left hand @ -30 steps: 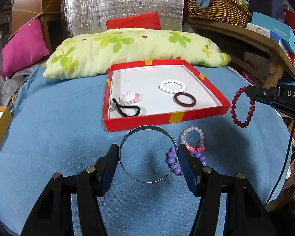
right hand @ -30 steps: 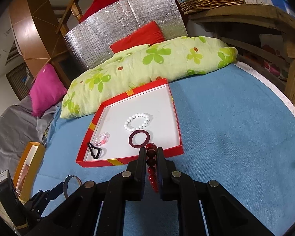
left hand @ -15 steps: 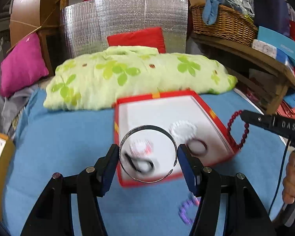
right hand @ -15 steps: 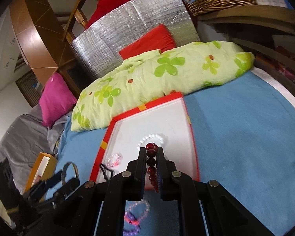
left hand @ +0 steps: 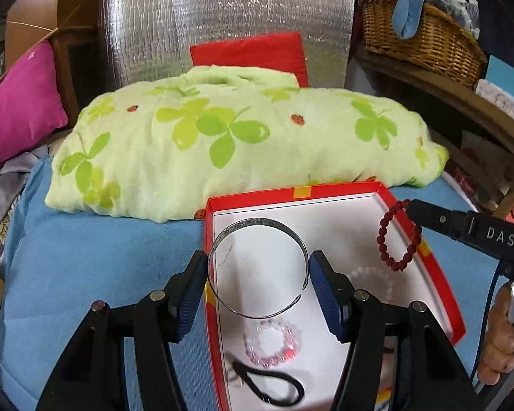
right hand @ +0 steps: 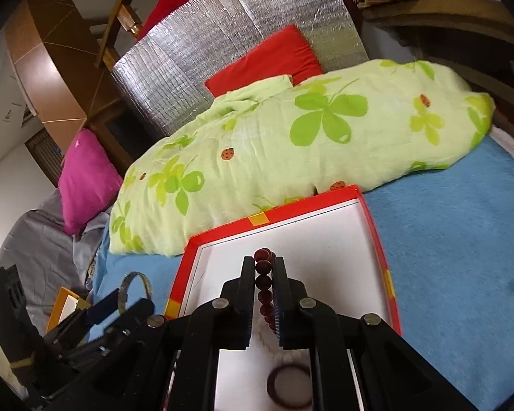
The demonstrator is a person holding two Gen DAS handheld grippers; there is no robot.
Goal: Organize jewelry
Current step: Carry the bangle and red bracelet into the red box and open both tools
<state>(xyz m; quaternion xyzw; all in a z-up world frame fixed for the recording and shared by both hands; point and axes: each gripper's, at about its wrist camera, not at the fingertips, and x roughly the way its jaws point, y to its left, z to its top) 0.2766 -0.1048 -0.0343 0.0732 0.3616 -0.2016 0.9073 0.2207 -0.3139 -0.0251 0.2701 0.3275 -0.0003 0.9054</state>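
Left gripper (left hand: 258,269) clamped across thin open silver metal bangle (left hand: 257,267), right gripper (right hand: 264,270) pinching dark red beaded bracelet (left hand: 397,236), both above red-rimmed white cardboard tray (left hand: 438,281). Risk: early release, springy bangle bouncing over rim.

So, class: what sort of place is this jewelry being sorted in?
Probably a bedroom: the red tray sits on a blue bedspread, with a clover-print pillow and pink cushion behind.

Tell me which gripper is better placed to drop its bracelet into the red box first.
Probably the right gripper: its red bead bracelet hangs fully over the red box. The left gripper holds the metal bangle partly across the box's left rim.
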